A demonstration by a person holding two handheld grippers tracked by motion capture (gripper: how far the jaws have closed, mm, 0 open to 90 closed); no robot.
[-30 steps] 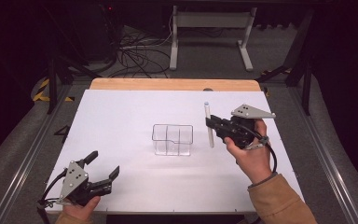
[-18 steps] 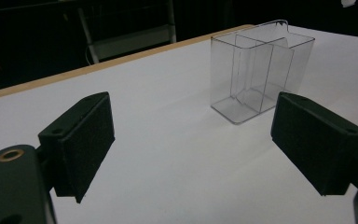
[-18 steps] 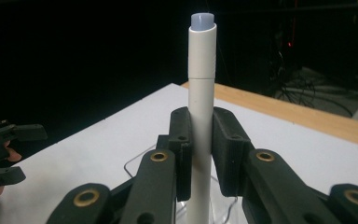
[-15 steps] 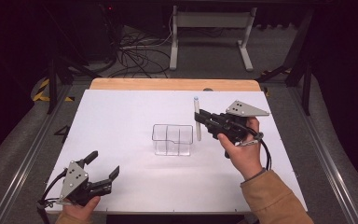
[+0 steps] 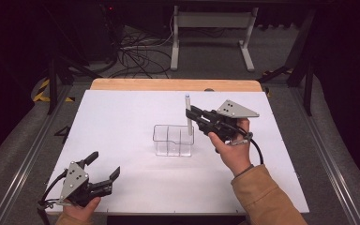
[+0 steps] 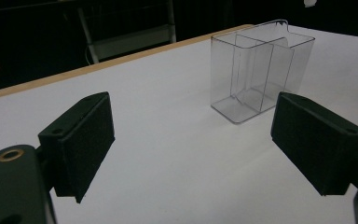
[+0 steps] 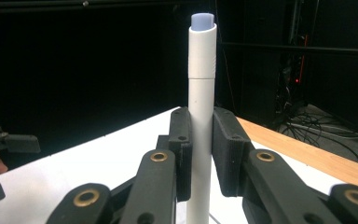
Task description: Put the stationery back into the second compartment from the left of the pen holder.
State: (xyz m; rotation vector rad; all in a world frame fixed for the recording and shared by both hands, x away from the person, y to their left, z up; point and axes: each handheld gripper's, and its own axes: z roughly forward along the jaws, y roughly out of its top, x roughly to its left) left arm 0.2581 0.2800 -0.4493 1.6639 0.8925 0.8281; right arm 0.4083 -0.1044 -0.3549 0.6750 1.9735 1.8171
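Note:
A clear plastic bin (image 5: 173, 140) with an inner divider stands at the middle of the white table; the left gripper view shows the bin (image 6: 256, 70) ahead and to the right. My right gripper (image 5: 190, 114) is shut on a white marker (image 5: 187, 115) with a pale blue end, held upright over the bin's right side. In the right gripper view the marker (image 7: 201, 93) stands straight up between the pads (image 7: 182, 140). My left gripper (image 5: 104, 168) rests open near the table's front left corner, its pads (image 6: 81, 140) wide apart with nothing between them.
The white table top (image 5: 122, 117) has a wooden strip (image 5: 173, 84) along its far edge. Behind it stand a metal stand (image 5: 211, 28) and loose cables (image 5: 136, 51) on the floor. Rails run down both sides of the table.
My right gripper has carried the upright marker leftwards, from the bin's right to over its right side. The left gripper has stayed still.

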